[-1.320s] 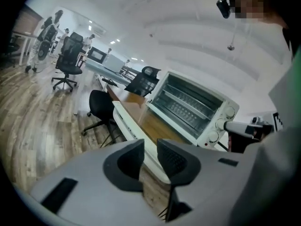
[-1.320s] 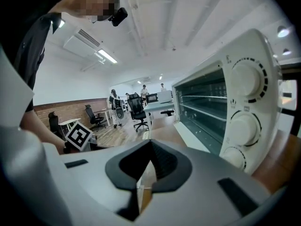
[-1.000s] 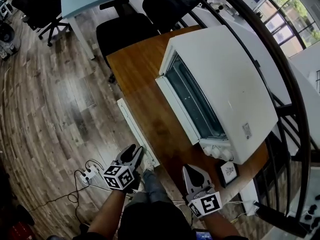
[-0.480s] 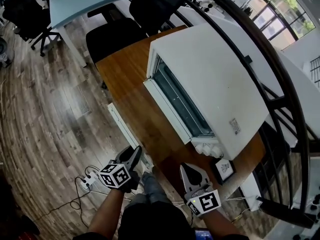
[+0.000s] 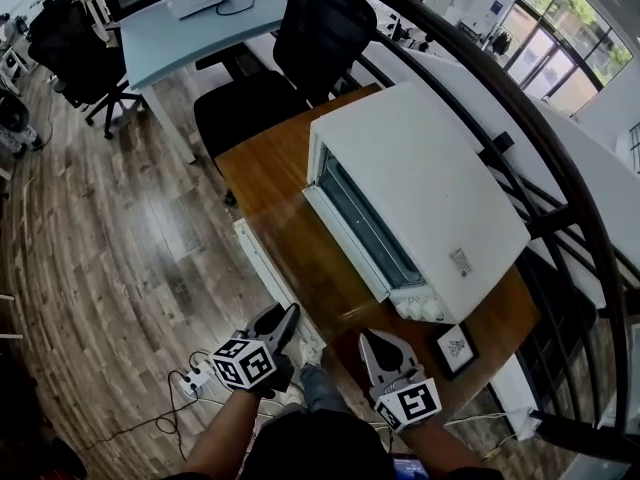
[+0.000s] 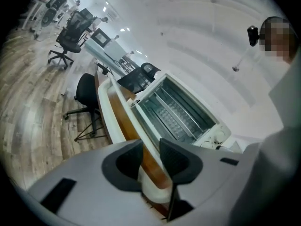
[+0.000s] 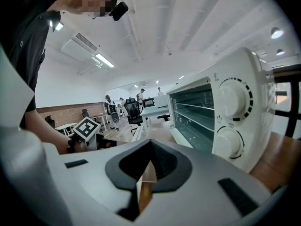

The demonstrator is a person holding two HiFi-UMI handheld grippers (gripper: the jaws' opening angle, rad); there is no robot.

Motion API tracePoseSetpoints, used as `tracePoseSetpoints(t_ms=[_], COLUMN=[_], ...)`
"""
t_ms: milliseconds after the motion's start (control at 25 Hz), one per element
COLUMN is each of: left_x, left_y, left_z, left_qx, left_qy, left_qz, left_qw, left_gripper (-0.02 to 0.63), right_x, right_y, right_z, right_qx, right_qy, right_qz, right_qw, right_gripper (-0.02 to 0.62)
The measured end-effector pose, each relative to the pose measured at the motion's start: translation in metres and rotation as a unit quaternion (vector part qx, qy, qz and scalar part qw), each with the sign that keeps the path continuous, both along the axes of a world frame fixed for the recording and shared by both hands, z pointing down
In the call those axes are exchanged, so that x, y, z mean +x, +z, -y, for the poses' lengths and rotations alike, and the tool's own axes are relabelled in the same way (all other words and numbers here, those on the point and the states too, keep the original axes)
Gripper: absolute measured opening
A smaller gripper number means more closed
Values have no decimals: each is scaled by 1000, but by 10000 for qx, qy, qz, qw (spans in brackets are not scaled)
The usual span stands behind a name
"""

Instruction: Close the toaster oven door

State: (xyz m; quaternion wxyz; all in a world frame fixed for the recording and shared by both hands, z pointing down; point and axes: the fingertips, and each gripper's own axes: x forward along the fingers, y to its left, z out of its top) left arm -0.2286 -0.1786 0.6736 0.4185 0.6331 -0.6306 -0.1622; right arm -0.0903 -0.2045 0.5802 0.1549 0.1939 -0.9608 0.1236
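The white toaster oven [image 5: 420, 188] stands on a wooden table [image 5: 270, 168]. Its glass door [image 5: 320, 258] lies open and flat, and the long white handle [image 5: 270, 268] runs along the table's left edge. My left gripper [image 5: 280, 320] is at the near end of that handle. In the left gripper view its jaws have just been closing, and the handle [image 6: 117, 102] runs through the gap of the left gripper [image 6: 151, 160] with no pad visibly pressing on it. My right gripper [image 5: 385, 346] hovers before the oven's knobs [image 7: 230, 107]. Seen from its own camera, the right gripper [image 7: 150, 147] holds nothing and its tips meet.
A black office chair [image 5: 250, 108] stands at the table's far end, by a pale blue desk [image 5: 190, 28]. A power strip with cables [image 5: 195, 378] lies on the wood floor at the left. A small framed card [image 5: 455, 348] sits by the oven. A dark railing [image 5: 560, 168] curves along the right.
The left gripper has come in closer to the near end of the door handle and its jaws stand narrower. The right gripper has barely shifted. The door still lies flat.
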Motion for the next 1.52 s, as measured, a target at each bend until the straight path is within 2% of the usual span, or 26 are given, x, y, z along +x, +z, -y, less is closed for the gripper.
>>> tracePoseSetpoints(t_ms=[240, 480, 720, 920, 1080, 1280, 1400, 1520], left_x=[2, 8, 13, 18, 23, 25, 29, 29], left_y=[-28, -64, -83, -94, -99, -106, -110, -126], left_z=[11, 33, 47, 58, 62, 72, 75, 76], left_qx=[89, 157, -152, -344, -580, -713, -736, -488], left_qy=[134, 329, 474, 509, 587, 717, 857, 991], left_qz=[101, 230, 533, 726, 780, 833, 741, 620], left_qw=[9998, 9991, 9973, 9955, 9935, 9914, 9908, 9920], left_gripper=[120, 138, 147, 152, 153, 155, 158, 158], right_x=[-9, -18, -20, -23, -25, -26, -22, -14], right_y=[-6, -1, 2, -4, -9, -12, -15, -21], right_z=[7, 17, 24, 27, 24, 32, 38, 48], right_qx=[-54, -461, -627, -727, -817, -797, -828, -907], right_qy=[34, 34, -15, -128, -122, 89, 317, 653], right_qz=[132, 219, 147, 268, 324, 384, 421, 545], right_qw=[9999, 9987, 9979, 9969, 9961, 9960, 9952, 9922], right_gripper=[-2, -2, -2, -2, -2, -2, -2, -2])
